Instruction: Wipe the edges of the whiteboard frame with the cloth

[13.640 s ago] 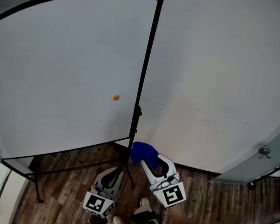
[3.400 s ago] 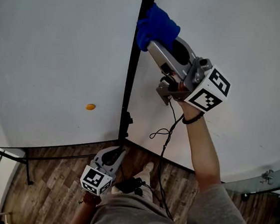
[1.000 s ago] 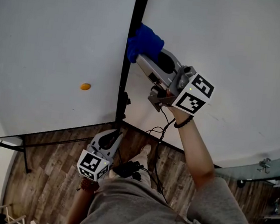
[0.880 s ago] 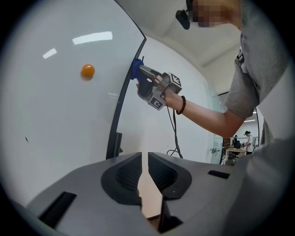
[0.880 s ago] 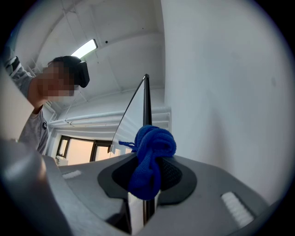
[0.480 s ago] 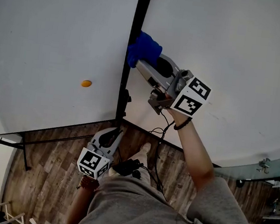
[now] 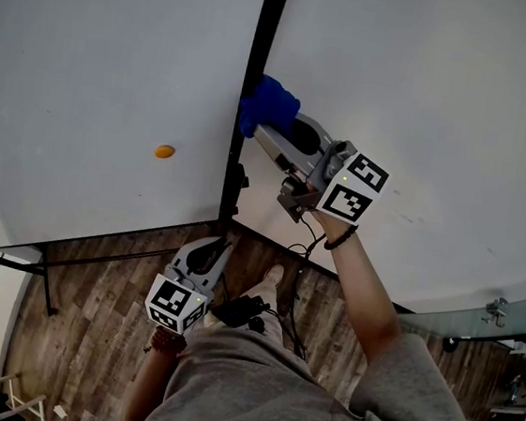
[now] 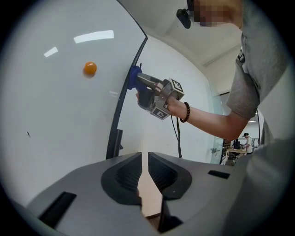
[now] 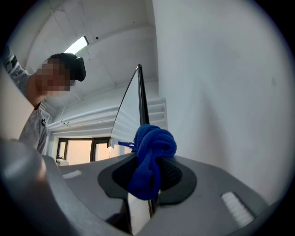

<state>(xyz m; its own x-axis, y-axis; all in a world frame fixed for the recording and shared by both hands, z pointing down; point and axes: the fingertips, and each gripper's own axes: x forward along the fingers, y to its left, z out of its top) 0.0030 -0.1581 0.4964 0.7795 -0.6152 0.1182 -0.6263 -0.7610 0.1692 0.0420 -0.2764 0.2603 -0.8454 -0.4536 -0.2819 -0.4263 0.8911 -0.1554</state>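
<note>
- Head view: the right claw (image 7: 268, 136) is clamped on a bunched blue cloth (image 7: 268, 106). The cloth presses against the black frame (image 7: 259, 53) along the right edge of the whiteboard (image 7: 111, 55), about midway up the part in view. An orange dot (image 7: 164, 151) sits on the board, left of the frame and lower than the cloth. The left claw (image 7: 209, 250) hangs low over the wooden floor (image 7: 89, 327), near the board's lower right corner and well apart from the cloth.
- Left gripper view: this claw's jaws are drawn almost together, leaving only a thin slit with nothing in it. Beyond them, the other gripper holds the cloth against the frame's right edge.
- Right gripper view: the jaws pinch the cloth, which bulges out in a knot past their tips. The dark frame edge rises straight up just behind it, with a white wall (image 9: 221, 92) to the right.
</note>
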